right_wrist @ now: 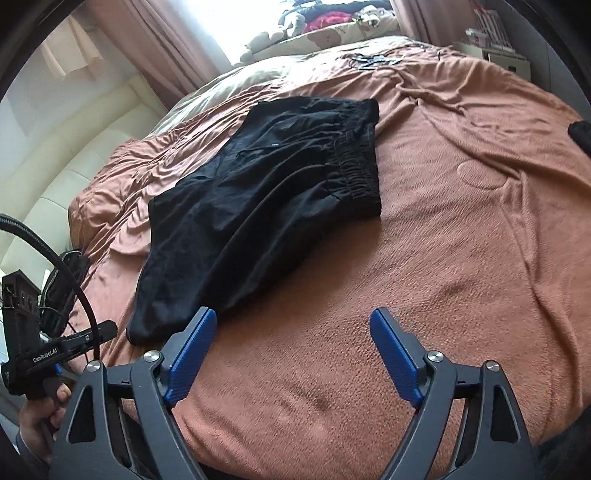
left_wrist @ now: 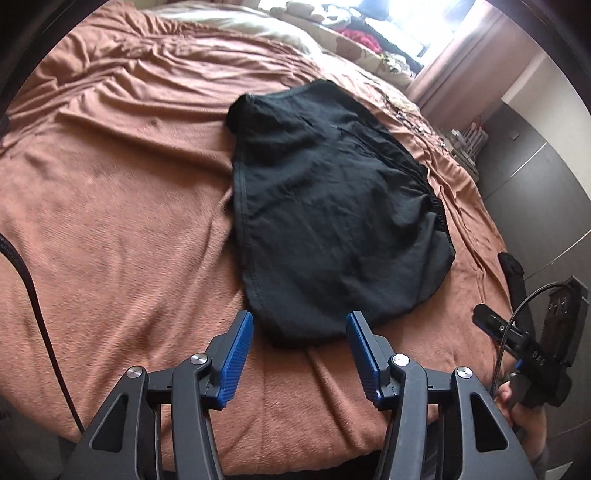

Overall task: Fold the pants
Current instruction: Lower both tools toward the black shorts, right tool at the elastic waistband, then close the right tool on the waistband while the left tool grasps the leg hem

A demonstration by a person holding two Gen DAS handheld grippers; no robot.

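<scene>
The left claw [left_wrist: 300,321] was open, with its two blue pads apart and nothing between them. The near end of the black pants [left_wrist: 325,206] lay on the bed just past its tips, in line with the gap. The pads did not press on the cloth.

The right claw [right_wrist: 293,319] was open too, and wider. Only the brown blanket [right_wrist: 443,258] showed between its pads. The pants [right_wrist: 258,199] lay up and to the left of it, and the near corner of the cloth sat just beside the tip of its left pad. I could not tell if that pad touched the cloth.

A hand [right_wrist: 33,424] held the other tool at the low left edge of the right view. In the left view a hand [left_wrist: 524,417] held a tool at the low right edge.

The pants lay folded in a flat dark heap on the blanket [left_wrist: 129,221], near the front edge of the bed. The stretchy waistband [right_wrist: 358,170] was on the right side of the heap, further away from the claws.

Further back the blanket was wrinkled. Behind it were a pale cover [left_wrist: 236,22], pink curtains [right_wrist: 162,44] and a bright window [right_wrist: 229,18]
</scene>
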